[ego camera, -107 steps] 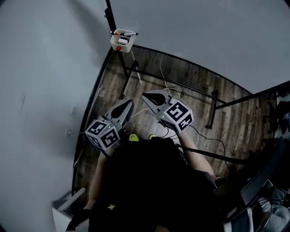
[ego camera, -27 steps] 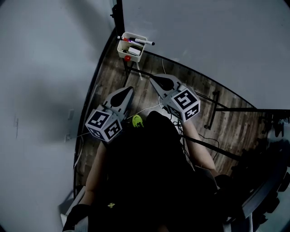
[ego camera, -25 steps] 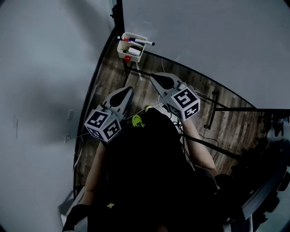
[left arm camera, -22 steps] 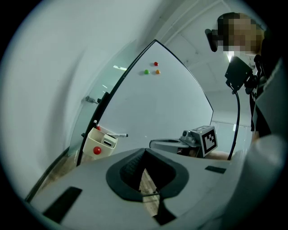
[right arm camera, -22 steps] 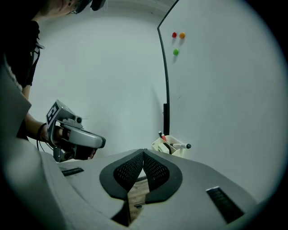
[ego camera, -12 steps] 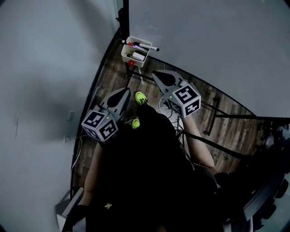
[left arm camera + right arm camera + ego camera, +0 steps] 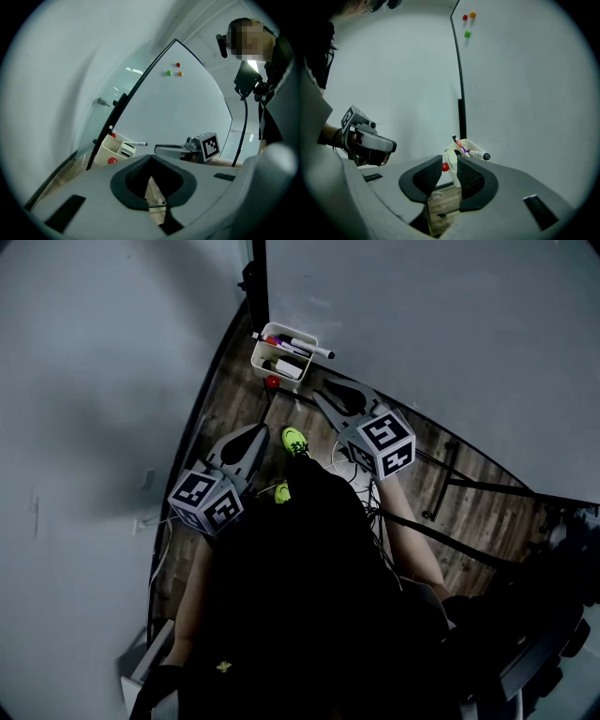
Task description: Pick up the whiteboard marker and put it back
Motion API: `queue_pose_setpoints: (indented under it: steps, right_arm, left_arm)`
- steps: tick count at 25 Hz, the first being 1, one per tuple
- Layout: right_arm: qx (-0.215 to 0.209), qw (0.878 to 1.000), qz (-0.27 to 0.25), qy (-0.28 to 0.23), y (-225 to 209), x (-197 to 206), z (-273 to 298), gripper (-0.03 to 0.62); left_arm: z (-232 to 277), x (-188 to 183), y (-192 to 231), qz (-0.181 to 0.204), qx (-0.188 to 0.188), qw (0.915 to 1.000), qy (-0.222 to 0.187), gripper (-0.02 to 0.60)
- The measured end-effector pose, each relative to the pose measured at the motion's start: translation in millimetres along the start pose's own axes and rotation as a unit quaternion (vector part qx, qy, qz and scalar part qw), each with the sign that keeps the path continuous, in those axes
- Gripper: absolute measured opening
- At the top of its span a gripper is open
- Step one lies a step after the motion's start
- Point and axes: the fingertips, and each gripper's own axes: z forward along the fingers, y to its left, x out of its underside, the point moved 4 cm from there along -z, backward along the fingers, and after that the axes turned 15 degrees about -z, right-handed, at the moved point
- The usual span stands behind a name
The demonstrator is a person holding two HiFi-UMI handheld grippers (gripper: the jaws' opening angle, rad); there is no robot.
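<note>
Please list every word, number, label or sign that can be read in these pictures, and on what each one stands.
No text can be read anywhere.
Left cube, right cube: black and white square patterns only, no letters or numbers.
Whiteboard marker in the white tray: any print too small to read.

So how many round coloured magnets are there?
4: red magnet, green magnet and orange magnet together high on the whiteboard; second red magnet low by the basket. Others may be hidden.

Wood-plank floor (image 7: 495,521), matt; holder (image 7: 263,358) prob. smooth plastic.
</note>
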Motion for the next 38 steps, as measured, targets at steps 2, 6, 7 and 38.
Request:
queue_pose_setpoints:
  steps: [2,6,7,38]
  right_arm:
    - [0.002,1.0,0.007,0.006,-7,4,6,0.11]
    - [0.003,1.0,0.02,0.014,-21,10,17,0.147]
    - [0.005,1.0,0.022,0.016,-25,12,19,0.155]
    - [0.008,0.998,0.061,0.026,-64,28,59,0.227]
  left_arm:
    - [6,-2,2,-0.001,0.0,1.0,0.003,0.032]
    - [18,-3,8,-0.008,-0.003,0.9998,0.016,0.032]
    - [21,-3,10,-0.011,-0.003,0.9998,0.019,0.032]
    - [49,-22,33,-0.031,-0.026,0.9987,0.03,0.032]
